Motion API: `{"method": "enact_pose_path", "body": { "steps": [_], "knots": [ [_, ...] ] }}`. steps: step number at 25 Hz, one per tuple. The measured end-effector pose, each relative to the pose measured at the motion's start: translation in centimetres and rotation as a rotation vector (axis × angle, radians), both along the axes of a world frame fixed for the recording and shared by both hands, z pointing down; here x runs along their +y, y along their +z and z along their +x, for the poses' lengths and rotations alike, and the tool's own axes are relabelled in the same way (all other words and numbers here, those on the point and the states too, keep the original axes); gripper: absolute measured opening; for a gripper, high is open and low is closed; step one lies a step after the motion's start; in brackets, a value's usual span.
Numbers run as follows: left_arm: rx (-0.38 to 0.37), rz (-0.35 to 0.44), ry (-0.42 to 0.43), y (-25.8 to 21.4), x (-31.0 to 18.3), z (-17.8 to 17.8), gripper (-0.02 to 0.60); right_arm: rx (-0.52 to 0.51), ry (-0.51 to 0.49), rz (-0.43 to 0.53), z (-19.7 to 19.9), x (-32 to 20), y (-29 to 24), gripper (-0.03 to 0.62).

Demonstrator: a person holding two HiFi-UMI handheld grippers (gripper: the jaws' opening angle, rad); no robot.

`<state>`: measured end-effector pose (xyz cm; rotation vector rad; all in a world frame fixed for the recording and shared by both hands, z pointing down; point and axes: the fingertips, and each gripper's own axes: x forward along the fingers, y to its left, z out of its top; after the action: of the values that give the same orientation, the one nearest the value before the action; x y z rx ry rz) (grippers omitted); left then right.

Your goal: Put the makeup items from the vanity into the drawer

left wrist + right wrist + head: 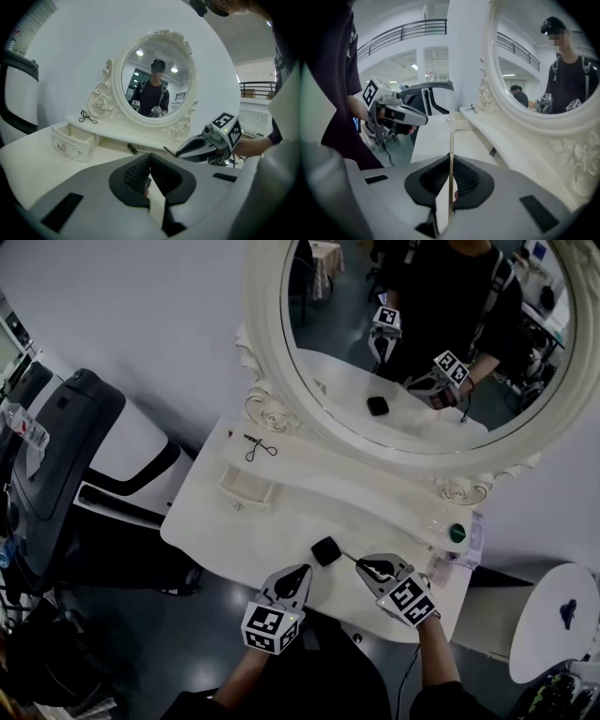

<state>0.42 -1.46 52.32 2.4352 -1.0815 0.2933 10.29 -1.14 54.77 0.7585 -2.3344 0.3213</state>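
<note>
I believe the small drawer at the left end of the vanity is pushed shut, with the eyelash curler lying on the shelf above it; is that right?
Not quite: the drawer is pulled open, not shut, as the head view shows. The rest holds: the eyelash curler lies on the shelf above it.

– Is the way to the drawer [246, 489] open?
– Yes: bare vanity top [281, 521] runs from the front edge to it, and it stands pulled out, open on top. 1 black compact [325, 550] sits near the front; the raised shelf [328, 470] and mirror [356, 352] close off the back.
</note>
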Motion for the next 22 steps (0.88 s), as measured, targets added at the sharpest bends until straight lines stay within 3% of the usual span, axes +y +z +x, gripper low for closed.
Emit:
{"method": "enact_pose_path", "body": {
  "steps": [6, 10, 22],
  "knots": [
    [0.010, 0.077, 0.016, -3.8, -0.3, 0.8, 0.015, -0.205, 0.172, 0.167, -0.1, -0.9, -6.5, 0.044],
    [0.005, 0.124, 0.029, -5.4, -0.8, 1.5, 0.015, -0.301, 0.263, 0.217, 0.6, -1.3, -8.5, 0.044],
    [0.004, 0.188, 0.004, -7.0, -2.3, 2.0, 0.015, -0.423, 0.287, 0.269, 1.1, -2.9, -10.0, 0.044]
  ]
}}
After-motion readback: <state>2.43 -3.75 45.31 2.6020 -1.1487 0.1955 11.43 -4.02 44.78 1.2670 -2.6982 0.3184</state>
